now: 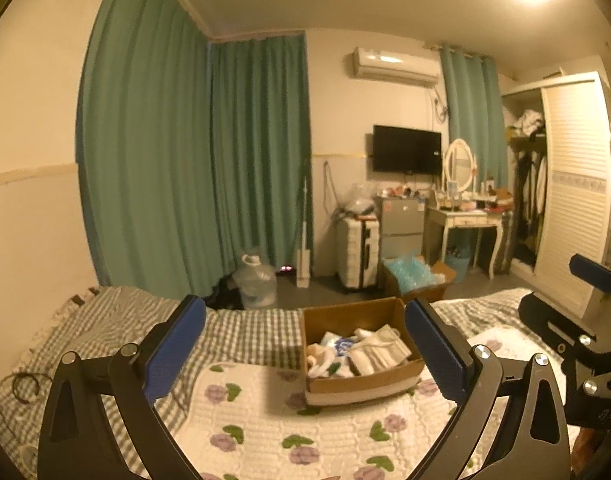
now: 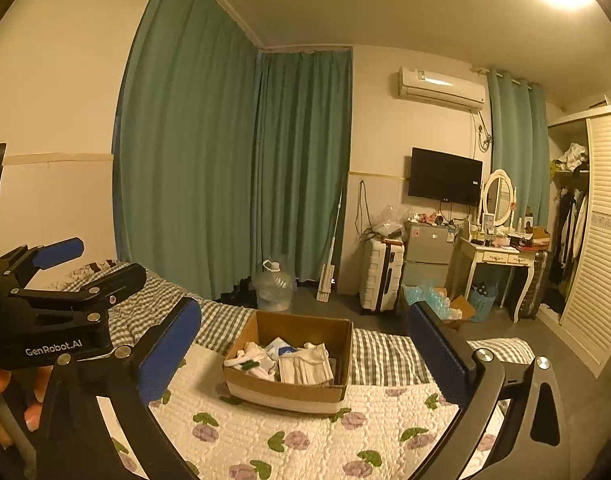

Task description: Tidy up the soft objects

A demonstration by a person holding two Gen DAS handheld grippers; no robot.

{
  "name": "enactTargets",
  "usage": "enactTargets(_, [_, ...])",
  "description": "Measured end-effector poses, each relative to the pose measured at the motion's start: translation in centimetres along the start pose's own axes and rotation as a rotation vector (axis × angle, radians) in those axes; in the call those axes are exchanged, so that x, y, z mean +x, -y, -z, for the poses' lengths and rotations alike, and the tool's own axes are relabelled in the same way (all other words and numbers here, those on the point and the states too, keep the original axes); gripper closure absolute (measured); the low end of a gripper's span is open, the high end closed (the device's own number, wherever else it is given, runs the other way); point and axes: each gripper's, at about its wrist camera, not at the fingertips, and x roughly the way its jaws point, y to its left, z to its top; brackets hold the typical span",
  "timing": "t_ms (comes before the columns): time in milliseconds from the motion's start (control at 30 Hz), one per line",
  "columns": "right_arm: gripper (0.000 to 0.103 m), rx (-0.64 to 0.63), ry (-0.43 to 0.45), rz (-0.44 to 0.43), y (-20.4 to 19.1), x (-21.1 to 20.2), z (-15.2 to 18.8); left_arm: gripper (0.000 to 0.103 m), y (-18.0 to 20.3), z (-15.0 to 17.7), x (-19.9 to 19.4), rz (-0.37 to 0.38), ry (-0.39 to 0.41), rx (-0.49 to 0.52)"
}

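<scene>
A brown cardboard box (image 1: 390,383) stands on the bed and holds several soft white items: folded cloths (image 1: 379,350) and socks. It also shows in the right wrist view (image 2: 285,394), with the folded cloths (image 2: 305,366) inside. My left gripper (image 1: 305,354) is open and empty, raised above the bed with the box seen between its blue pads (image 1: 177,354). My right gripper (image 2: 303,354) is open and empty, also above the bed facing the box. Each gripper appears at the edge of the other's view.
The bed has a white quilt with purple flowers (image 1: 297,432) over a green checked sheet (image 1: 117,320). Beyond the bed's end stand a water jug (image 1: 255,282), a white suitcase (image 1: 357,256), a box of blue items (image 1: 415,278), a dressing table and a wardrobe.
</scene>
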Motion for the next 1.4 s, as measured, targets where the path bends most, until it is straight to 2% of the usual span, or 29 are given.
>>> enactTargets(367, [0.000,0.057,-0.053,0.012,1.3,3.3,4.1,0.002,-0.4,4.2,4.0,-0.023,-0.088,-0.023])
enactTargets(833, [0.000,0.066,-0.188,0.039,1.6,9.4,9.6,0.001,-0.5,8.9,8.6,-0.035,-0.187,-0.027])
enactTargets(1067, [0.000,0.086,-0.233,0.040,2.0,11.0,11.3,0.001,-0.5,9.8,10.0,-0.033,-0.218,-0.019])
enactTargets(1400, [0.000,0.101,-0.252,0.036,2.2,11.8,12.2,0.001,-0.8,9.9,10.1,-0.032,-0.222,-0.025])
